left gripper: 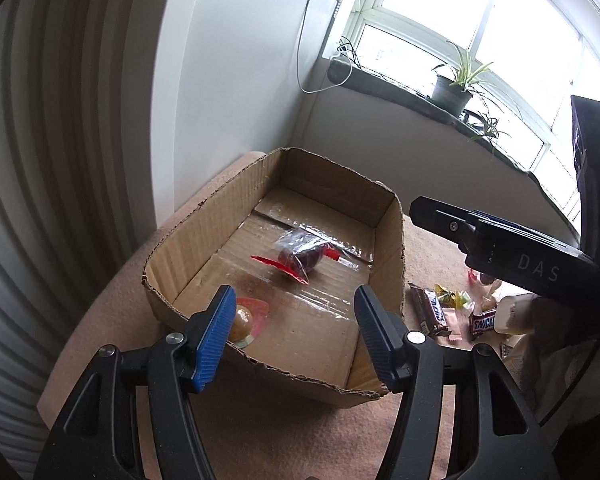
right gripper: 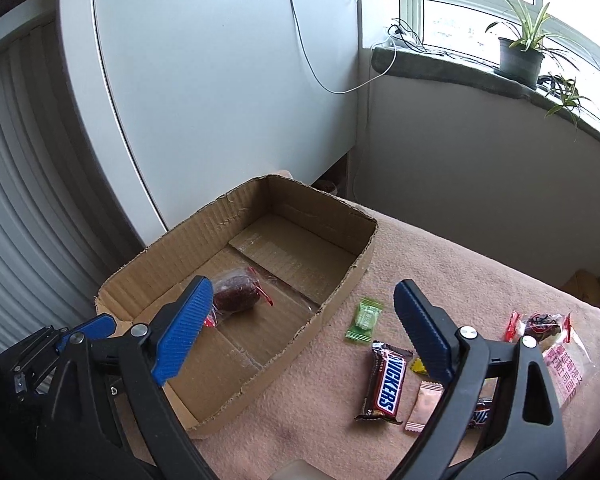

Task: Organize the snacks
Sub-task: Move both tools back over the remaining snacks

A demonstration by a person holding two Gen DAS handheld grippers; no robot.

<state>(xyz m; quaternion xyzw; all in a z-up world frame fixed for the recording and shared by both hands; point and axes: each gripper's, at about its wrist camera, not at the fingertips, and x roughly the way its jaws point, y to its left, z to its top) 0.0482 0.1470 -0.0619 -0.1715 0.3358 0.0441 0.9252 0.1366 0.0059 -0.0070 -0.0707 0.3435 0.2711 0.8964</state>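
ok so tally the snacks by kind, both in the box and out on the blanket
Snickers bars: 2
Dark date-like snacks in clear wrap: 2
Round caramel-coloured candy: 1
Green candy: 1
Pink candy: 1
Yellow candy: 1
White packet, red print: 1
Total: 9

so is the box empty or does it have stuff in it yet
Not empty. The box holds two snacks: a dark red wrapped one mid-floor and a round tan one near the front wall. Most of the floor is bare.

I read "SNICKERS" on the brown Snickers bar (right gripper: 385, 385) wrapper, and "DAS" in pale letters on the right tool (left gripper: 536, 272) body from the left wrist view.
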